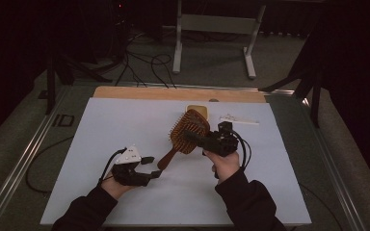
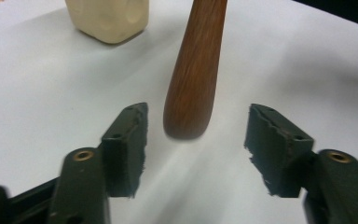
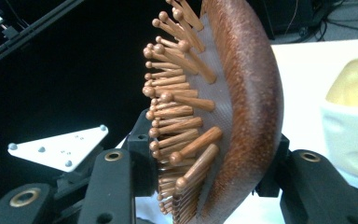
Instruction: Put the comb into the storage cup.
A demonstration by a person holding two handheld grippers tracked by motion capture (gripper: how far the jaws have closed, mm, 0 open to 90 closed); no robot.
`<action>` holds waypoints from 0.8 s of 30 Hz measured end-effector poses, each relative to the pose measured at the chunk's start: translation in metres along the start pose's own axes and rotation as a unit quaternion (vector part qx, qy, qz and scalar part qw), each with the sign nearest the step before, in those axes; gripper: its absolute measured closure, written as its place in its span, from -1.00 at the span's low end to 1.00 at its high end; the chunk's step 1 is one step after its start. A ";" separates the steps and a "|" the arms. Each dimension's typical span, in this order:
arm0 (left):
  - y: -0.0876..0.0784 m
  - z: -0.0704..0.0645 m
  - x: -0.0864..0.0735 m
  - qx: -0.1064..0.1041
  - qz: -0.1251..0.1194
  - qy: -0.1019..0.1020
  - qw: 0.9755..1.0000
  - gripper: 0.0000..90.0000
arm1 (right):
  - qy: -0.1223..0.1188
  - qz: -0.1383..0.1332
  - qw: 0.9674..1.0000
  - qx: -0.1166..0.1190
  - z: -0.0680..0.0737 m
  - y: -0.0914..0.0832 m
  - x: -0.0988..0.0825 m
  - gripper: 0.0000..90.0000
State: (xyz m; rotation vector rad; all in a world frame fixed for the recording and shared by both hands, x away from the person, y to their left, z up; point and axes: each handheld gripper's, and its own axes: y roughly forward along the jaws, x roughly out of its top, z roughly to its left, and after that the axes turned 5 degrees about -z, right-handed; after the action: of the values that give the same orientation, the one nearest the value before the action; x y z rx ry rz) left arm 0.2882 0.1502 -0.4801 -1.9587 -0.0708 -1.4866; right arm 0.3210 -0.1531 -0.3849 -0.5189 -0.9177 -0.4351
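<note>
A wooden hairbrush [image 1: 189, 131] with a paddle head and round-tipped wooden pins is lifted off the white table sheet [image 1: 115, 125]. My right gripper [image 1: 193, 138] is shut on its head; in the right gripper view the jaws clamp the brush [image 3: 242, 93] across the pin side and the smooth back. The handle [image 2: 193, 79] slants down toward my left gripper [image 1: 152, 167]. In the left gripper view the handle's rounded end hangs between the open jaws of that gripper [image 2: 198, 135], with a gap on each side and neither pad touching.
A cream square dish [image 1: 196, 110] stands just behind the brush head, close to it [image 3: 349, 116]. A small white flat item [image 1: 239, 120] lies at the back right of the sheet. Cables and a table frame sit on the floor beyond.
</note>
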 end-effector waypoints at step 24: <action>-0.032 0.011 -0.016 0.019 0.015 0.000 1.000 -1.00 | -0.035 -0.054 0.998 -0.029 0.000 -0.035 0.056 0.19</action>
State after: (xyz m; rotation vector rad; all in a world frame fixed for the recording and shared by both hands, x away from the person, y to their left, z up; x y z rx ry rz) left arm 0.2788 0.1859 -0.4804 -1.9203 -0.0698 -1.4565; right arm 0.3318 -0.1889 -0.3301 -0.5419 -1.0063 -0.5445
